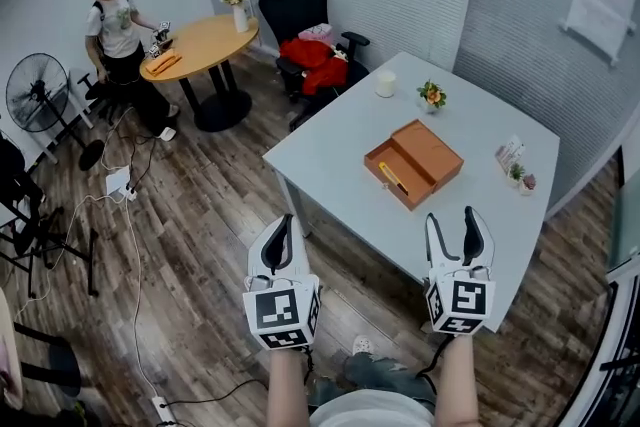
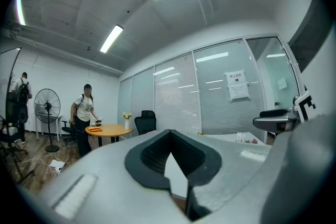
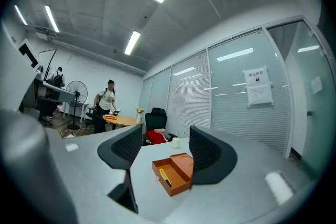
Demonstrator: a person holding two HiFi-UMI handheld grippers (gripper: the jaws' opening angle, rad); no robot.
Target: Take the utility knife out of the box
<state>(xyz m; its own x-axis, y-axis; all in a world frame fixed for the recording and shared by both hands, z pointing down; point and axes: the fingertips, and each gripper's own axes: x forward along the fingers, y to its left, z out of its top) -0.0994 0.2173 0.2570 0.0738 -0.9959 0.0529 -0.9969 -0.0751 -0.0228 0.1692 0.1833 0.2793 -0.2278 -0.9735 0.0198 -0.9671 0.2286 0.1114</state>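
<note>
An open orange-brown box (image 1: pixel 423 155) lies on the white table (image 1: pixel 340 155), and a yellow utility knife (image 1: pixel 392 177) rests in its left half. The right gripper view shows the box (image 3: pixel 181 166) and the knife (image 3: pixel 165 177) ahead, between my jaws but well beyond them. My right gripper (image 1: pixel 451 215) hovers over the table's near edge, short of the box, open and empty. Left of the table, over the wooden floor, my left gripper (image 1: pixel 285 220) is shut with nothing in it; in its own view the left gripper (image 2: pixel 170 134) has its pads meeting at the tips.
On the table's far side stand a white cup (image 1: pixel 385 84), a small flower pot (image 1: pixel 432 96) and little plants with a card (image 1: pixel 515 165). A black chair with red cloth (image 1: pixel 305 50), a round wooden table (image 1: pixel 200 45), a person (image 1: pixel 115 25), a fan (image 1: pixel 40 95) and floor cables (image 1: pixel 125 205) lie to the left.
</note>
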